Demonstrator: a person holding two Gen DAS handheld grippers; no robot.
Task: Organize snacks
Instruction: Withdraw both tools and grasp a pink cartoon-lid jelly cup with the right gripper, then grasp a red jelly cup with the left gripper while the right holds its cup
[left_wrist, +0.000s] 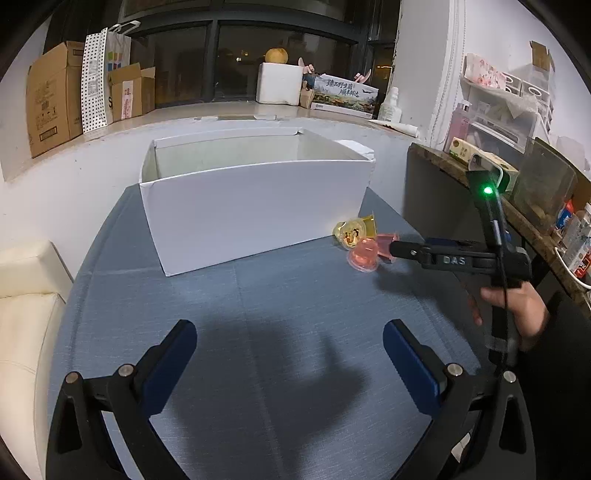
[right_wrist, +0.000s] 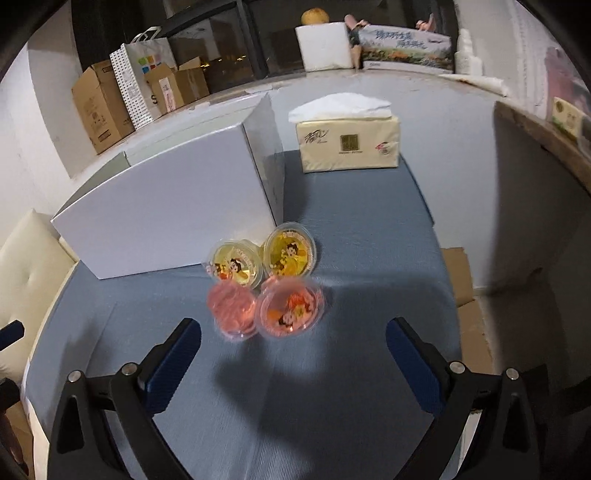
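Item 1. White box (left_wrist: 255, 206): large, open-topped, plain card, standing toward the far edge of the blue-grey table (left_wrist: 280, 332). What lies on its floor cannot be told from either view.

Item 2. Tissue pack (right_wrist: 349, 146): cream wrapper, a loose sheet on top, at the far edge of the table beside the box's right end.

Item 3. Left gripper (left_wrist: 290, 354): fingers spread wide, holding nothing, hovering over bare cloth near the table's near edge.

Item 4. Right gripper (right_wrist: 293, 354): fingers spread wide, empty, pointed at the jelly cups and close above them.

Item 5. Jelly cups, four, small clear tubs with printed cartoon lids, clustered touching one another just by the box's near right corner:
- two yellow cups (right_wrist: 290, 250), tipped on edge, lids facing out;
- pink cup, lid showing (right_wrist: 291, 308), nearest the right gripper;
- pink cup, base showing (right_wrist: 231, 306), overturned beside it.

Risk, judged: tight packing means a closing finger may knock a neighbour or catch two; round, slick walls may slip; the tipped yellow ones could roll toward the table's right edge.
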